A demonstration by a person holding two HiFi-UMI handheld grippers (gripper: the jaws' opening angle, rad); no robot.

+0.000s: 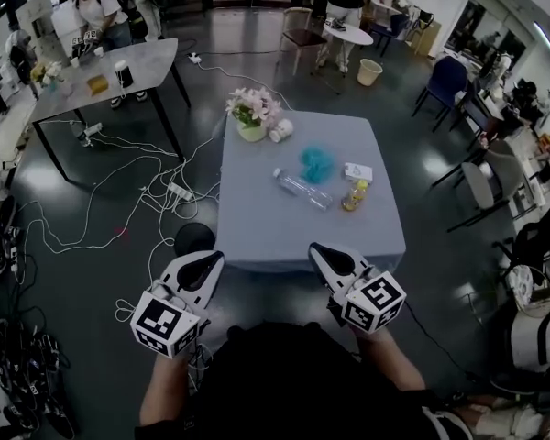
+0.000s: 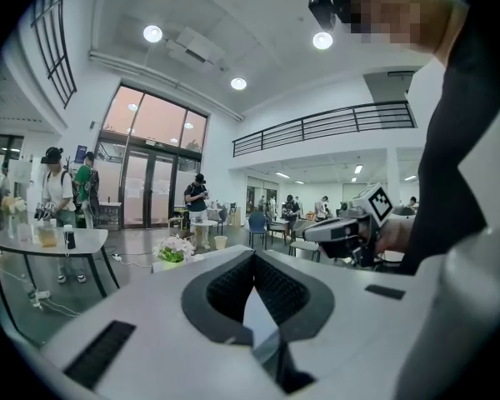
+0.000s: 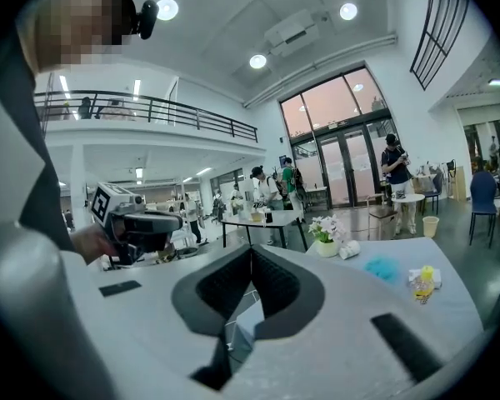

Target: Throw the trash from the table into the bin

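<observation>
Where white cables (image 1: 147, 177) trail over the dark polished floor (image 1: 101, 273) of a large open hall, a square table (image 1: 257, 241) stands under a grey-blue cloth. A clear plastic bottle (image 1: 302, 189) lies on its side near the table's middle. Its long axis runs diagonally from the far left corner toward the near right corner, and I cannot tell which end carries the cap. A small yellow bottle (image 1: 354, 196) sits just beside its right end, with a teal mesh ball (image 1: 315, 161) and a white packet (image 1: 357, 171) behind. A flower pot (image 1: 251, 115) and a tipped paper cup (image 1: 281, 130) sit at the far left corner. A round black bin (image 1: 194, 239) sits on the floor by the near left corner. The left gripper (image 1: 209, 260) and the right gripper (image 1: 322, 251) hang before the near edge, each with its jaws pressed together on nothing.
</observation>
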